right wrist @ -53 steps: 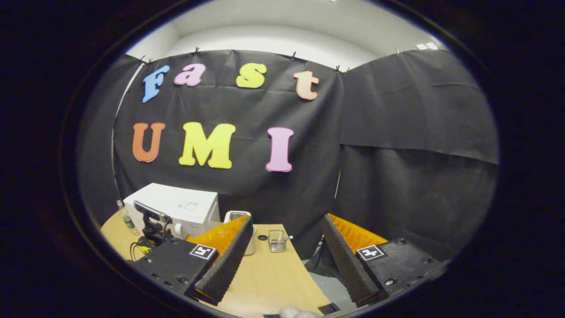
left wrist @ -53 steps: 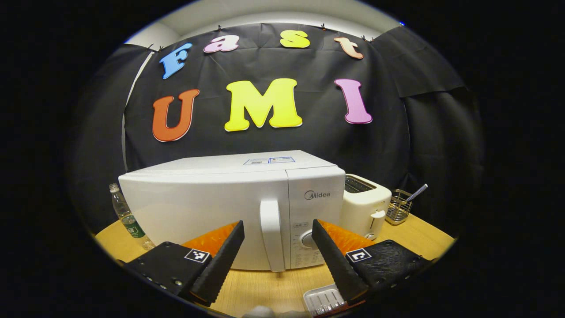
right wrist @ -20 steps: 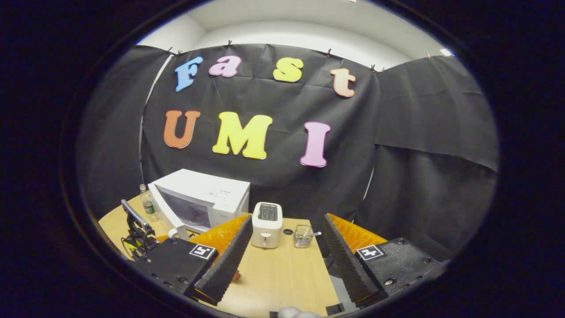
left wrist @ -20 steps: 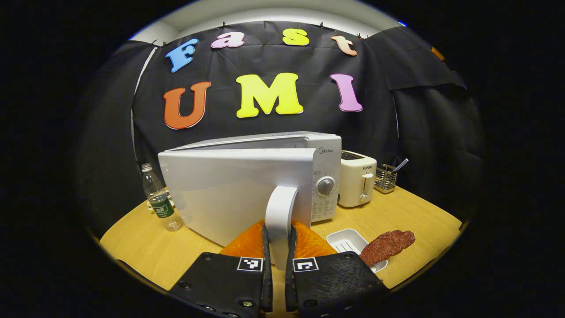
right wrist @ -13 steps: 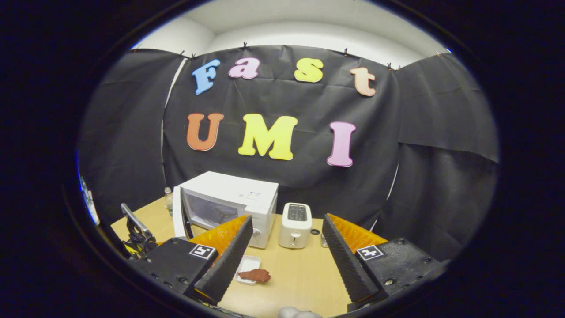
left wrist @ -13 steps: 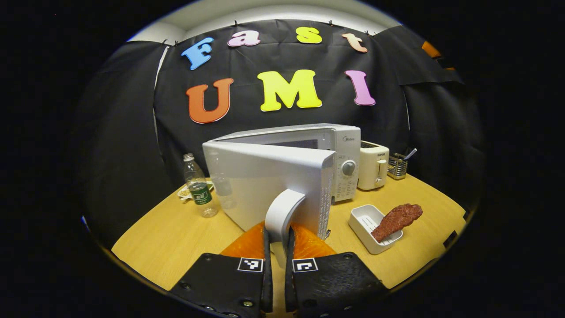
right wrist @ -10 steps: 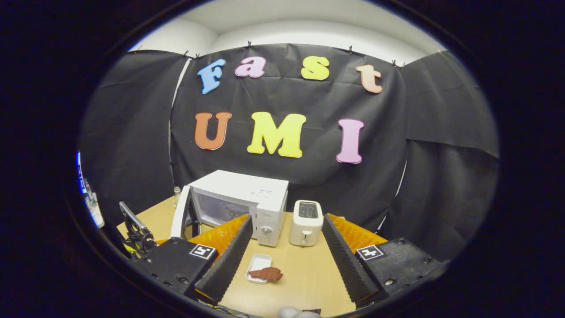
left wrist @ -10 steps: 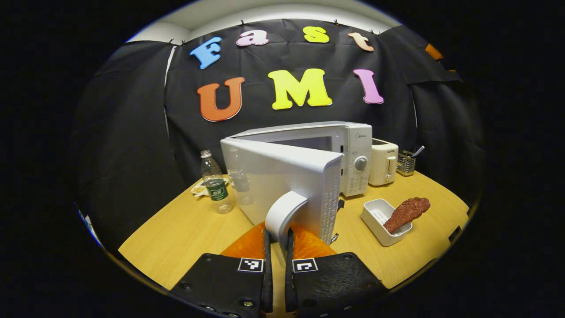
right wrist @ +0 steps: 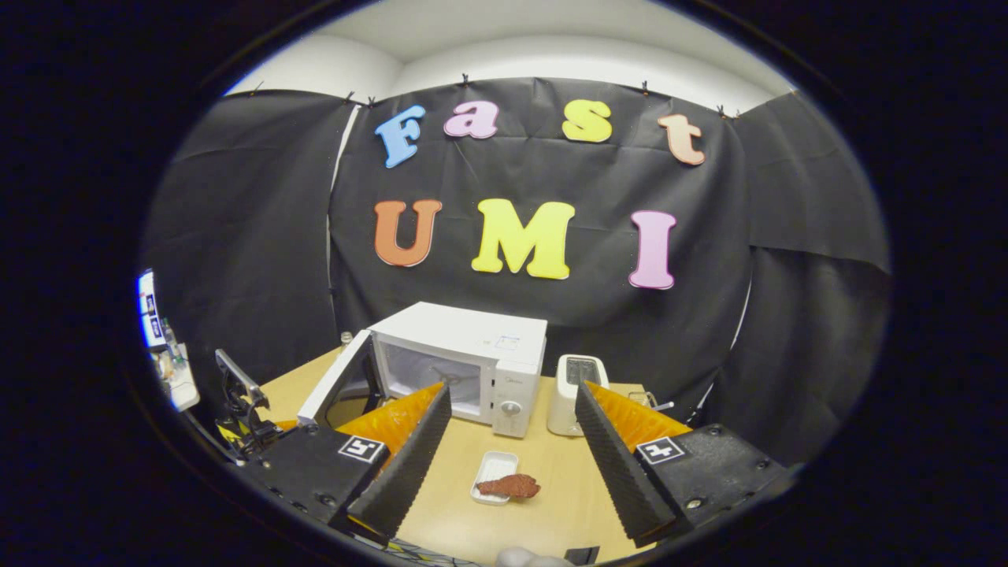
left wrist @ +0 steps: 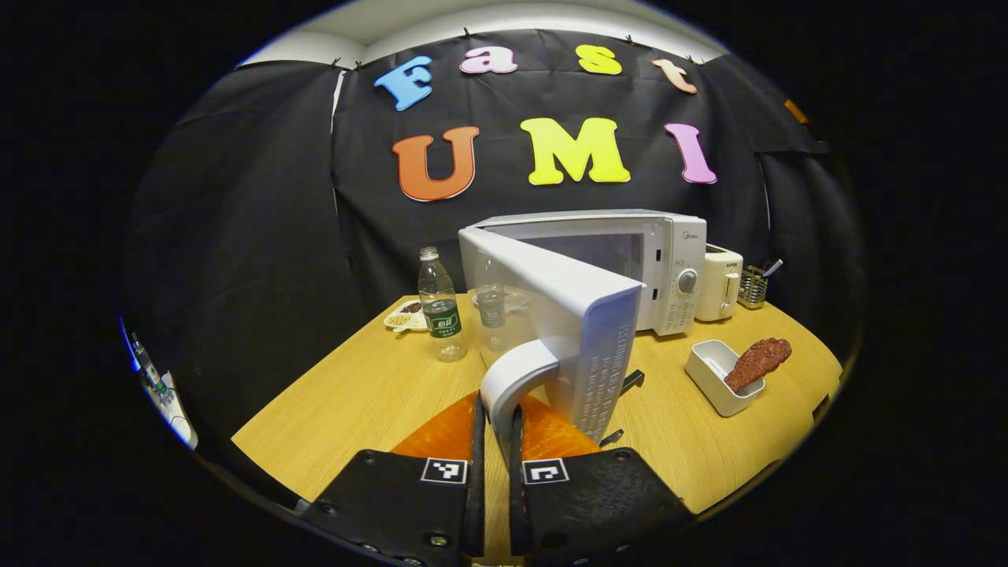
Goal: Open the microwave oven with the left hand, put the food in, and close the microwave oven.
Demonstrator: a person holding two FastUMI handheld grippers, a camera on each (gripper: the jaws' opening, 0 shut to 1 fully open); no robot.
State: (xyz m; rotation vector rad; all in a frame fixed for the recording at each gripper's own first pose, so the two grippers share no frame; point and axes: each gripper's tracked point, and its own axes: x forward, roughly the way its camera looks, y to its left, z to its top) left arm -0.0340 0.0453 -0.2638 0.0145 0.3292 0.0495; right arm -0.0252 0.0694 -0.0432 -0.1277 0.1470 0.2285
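Gripped between the two fingers of my left gripper (left wrist: 494, 441) is the white door handle (left wrist: 512, 378) of the microwave (left wrist: 669, 252), both fingers pressing on it from either side, with the door (left wrist: 551, 307) swung well out over the wooden table (left wrist: 354, 394). My right gripper (right wrist: 508, 457) hangs with its fingers spread wide and nothing between them. The food (left wrist: 757, 361), a reddish-brown piece of meat, lies across the rim of a small white tray (left wrist: 709, 370) on the table in front of the oven, to the right of the door. To finish this step well, I judge I should follow the arc of the hinge rather than tug straight back, so the handle does not twist out of the pinch and the oven does not slide, and stop once the mouth is open enough for a reach in from the tray side. From the left gripper view I get the door's outer face and edge, a water bottle (left wrist: 441, 315) and a toaster (left wrist: 722, 276); the right gripper view looks into the lit cavity (right wrist: 433, 378) instead, and shows the tray lying between my right fingers' line of reach.
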